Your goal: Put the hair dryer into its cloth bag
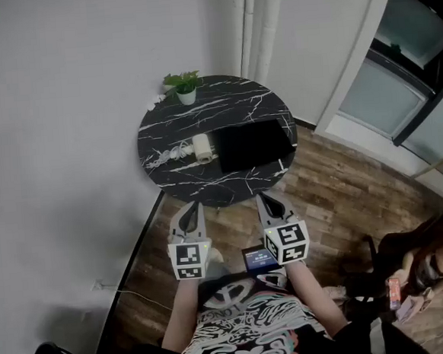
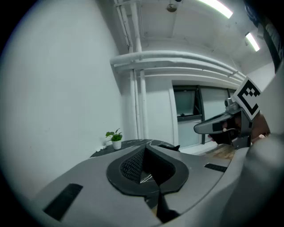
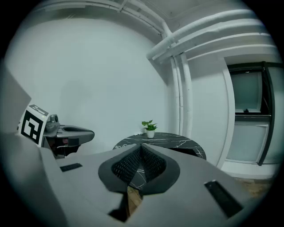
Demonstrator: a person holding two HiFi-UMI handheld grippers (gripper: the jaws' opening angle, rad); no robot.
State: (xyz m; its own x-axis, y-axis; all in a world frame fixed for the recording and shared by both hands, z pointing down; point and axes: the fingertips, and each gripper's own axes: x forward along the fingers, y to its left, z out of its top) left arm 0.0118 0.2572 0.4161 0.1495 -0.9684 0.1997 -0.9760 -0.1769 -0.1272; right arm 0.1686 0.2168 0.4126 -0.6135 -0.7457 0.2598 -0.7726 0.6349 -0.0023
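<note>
A white hair dryer (image 1: 202,148) lies on the round black marble table (image 1: 237,186), its cord (image 1: 166,154) coiled to its left. The black cloth bag (image 1: 251,146) lies flat just right of the dryer. My left gripper (image 1: 191,210) and right gripper (image 1: 268,201) hang side by side in front of the table's near edge, well short of both things. Both are shut and empty. The left gripper view shows its jaws (image 2: 145,149) closed toward the table (image 2: 133,144), with the right gripper (image 2: 220,126) alongside. The right gripper view shows closed jaws (image 3: 141,146) facing the table (image 3: 175,139).
A small potted plant (image 1: 185,88) stands at the table's far edge, by the white wall and corner pipes (image 1: 259,24). A seated person (image 1: 423,260) is at the lower right on the wooden floor (image 1: 337,194). Windows (image 1: 396,67) are on the right.
</note>
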